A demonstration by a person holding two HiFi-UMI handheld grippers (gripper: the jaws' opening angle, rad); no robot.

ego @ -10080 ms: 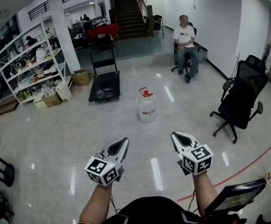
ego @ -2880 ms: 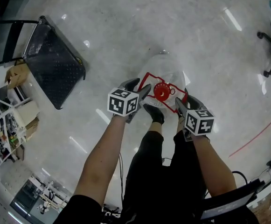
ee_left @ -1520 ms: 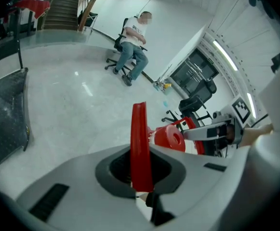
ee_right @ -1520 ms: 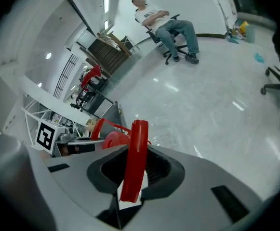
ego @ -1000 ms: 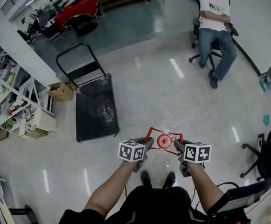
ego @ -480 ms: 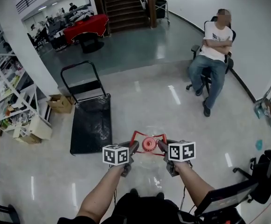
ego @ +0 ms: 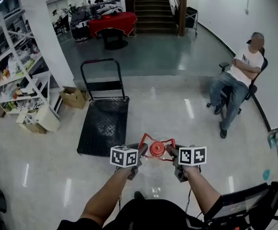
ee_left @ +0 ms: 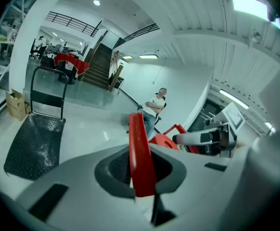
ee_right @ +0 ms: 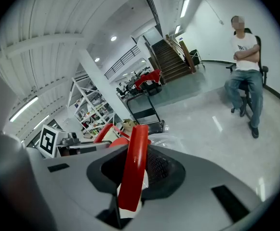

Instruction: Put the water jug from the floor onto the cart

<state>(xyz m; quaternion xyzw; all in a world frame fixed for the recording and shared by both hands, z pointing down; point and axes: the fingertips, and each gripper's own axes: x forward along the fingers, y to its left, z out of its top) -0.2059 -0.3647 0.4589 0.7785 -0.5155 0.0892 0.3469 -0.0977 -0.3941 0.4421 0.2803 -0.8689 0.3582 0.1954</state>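
1. Nearer than a second ago, the black flat cart (ego: 104, 128) now lies just ahead and to the left.
2. Left gripper (ego: 139, 150), by the cart's near right corner, is clenched on the red handle (ee_left: 140, 162).
3. Water jug (ego: 157, 148), with a clear body, red cap and angular red handle, hangs between both grippers, right of the cart.
4. Right gripper (ego: 170, 150), farthest from the cart, grasps the handle's other side.

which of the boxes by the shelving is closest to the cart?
The brown cardboard box with its flaps open, just left of the cart at its handle end. The pale boxes sit further left, away from the cart.
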